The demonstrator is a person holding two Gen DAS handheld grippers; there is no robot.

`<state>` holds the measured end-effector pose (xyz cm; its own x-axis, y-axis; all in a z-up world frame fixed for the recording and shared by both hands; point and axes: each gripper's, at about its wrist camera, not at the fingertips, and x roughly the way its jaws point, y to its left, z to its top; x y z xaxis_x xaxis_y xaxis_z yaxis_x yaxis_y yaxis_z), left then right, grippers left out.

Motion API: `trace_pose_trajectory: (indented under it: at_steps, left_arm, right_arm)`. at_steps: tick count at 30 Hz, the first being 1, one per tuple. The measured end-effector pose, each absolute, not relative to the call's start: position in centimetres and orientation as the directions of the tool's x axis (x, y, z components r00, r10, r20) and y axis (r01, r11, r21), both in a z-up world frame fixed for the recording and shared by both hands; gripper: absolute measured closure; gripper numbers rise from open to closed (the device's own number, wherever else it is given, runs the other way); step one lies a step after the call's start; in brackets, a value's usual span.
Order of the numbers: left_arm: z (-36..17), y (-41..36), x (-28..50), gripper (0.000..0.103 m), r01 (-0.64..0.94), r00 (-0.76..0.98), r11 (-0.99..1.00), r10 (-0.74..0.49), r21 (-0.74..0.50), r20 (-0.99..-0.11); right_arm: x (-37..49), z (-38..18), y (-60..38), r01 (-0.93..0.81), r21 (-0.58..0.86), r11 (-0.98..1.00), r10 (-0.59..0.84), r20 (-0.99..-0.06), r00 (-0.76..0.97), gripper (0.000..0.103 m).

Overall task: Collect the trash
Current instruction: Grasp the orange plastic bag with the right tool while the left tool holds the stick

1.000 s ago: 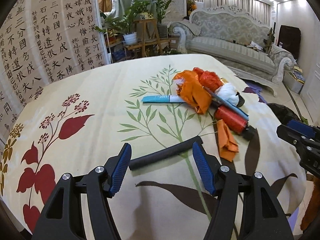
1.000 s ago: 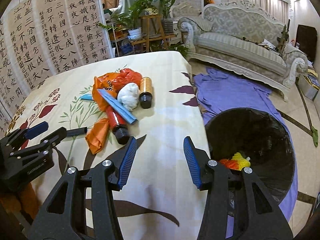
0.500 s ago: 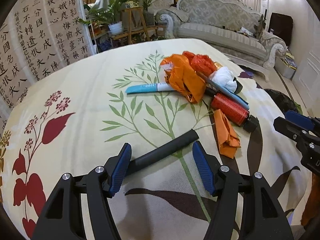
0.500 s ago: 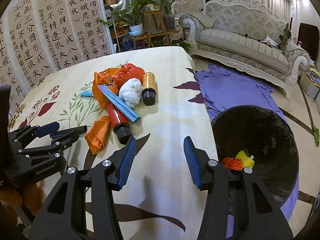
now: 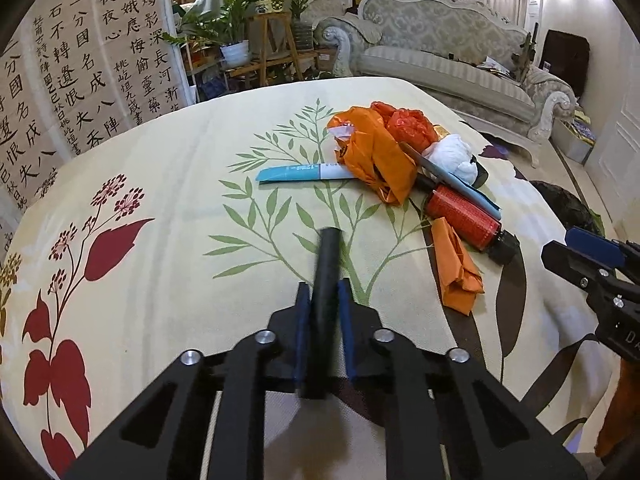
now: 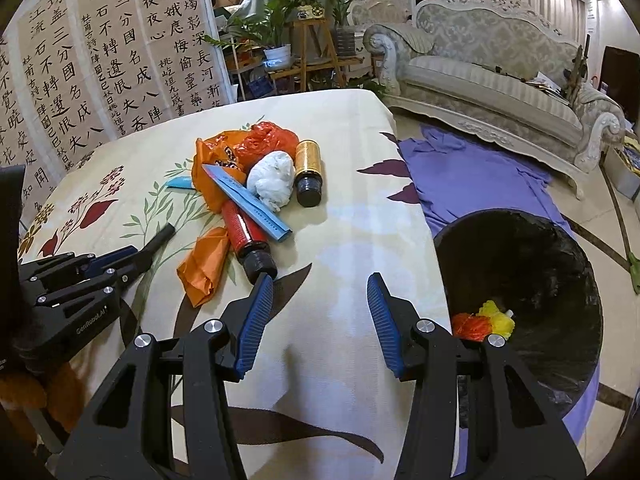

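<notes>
The left gripper (image 5: 325, 300) has just closed on the black tube (image 5: 326, 276) to bin it, while the right gripper (image 6: 320, 304) waits open, empty, beside the bin (image 6: 520, 240).

Screen (image 6: 112, 64), upper left of frame: columns of large black Chinese calligraphy, among them 功盖三分國 and 名成八陣.
Left gripper (image 6: 116, 258), lower left of the right wrist view: white print "GenRobot.AI".
Blue tube (image 5: 298, 172): print too small to read.

Black tube (image 5: 328, 280) clamped lengthwise in left hand-held gripper (image 5: 324, 304), above floral cloth (image 5: 168, 208).
</notes>
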<state>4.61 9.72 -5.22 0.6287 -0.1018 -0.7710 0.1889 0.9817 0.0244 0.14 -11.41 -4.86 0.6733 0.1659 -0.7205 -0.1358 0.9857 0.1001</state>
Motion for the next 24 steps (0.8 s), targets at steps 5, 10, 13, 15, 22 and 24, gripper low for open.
trace_pose_trajectory:
  at_steps: [5,10,13,15,22,24]
  left_arm:
    - [-5.1,10.1,4.4,0.089,0.175,0.631,0.985,-0.104,0.01,-0.769]
    - [-4.9,11.0,4.1,0.089,0.144,0.636,0.99,-0.1,-0.01,-0.765]
    - [-4.7,11.8,3.9,0.089,0.116,0.643,0.993,-0.086,-0.013,-0.761]
    - [-4.7,12.5,3.7,0.089,0.1,0.648,0.995,-0.073,-0.011,-0.758]
    - [-4.5,14.4,3.2,0.089,0.051,0.656,0.999,-0.032,0.002,-0.754]
    - [-4.5,15.0,3.1,0.089,0.038,0.657,0.999,-0.027,-0.003,-0.753]
  right_arm:
    - [0.0,-4.6,-10.9,-0.15,0.101,0.983,0.177,-0.716,0.675,0.055]
    - [-0.3,-4.1,-9.8,-0.176,0.1,0.979,0.195,-0.709,0.678,0.055]
    - [-0.4,-3.9,-8.8,-0.2,0.097,0.975,0.209,-0.707,0.676,0.055]
    - [-0.4,-3.8,-8.3,-0.217,0.097,0.971,0.22,-0.707,0.672,0.055]
    - [-0.2,-3.8,-5.7,-0.276,0.098,0.956,0.262,-0.71,0.654,0.055]
    - [0.0,-4.1,-4.9,-0.291,0.099,0.952,0.271,-0.714,0.645,0.055]
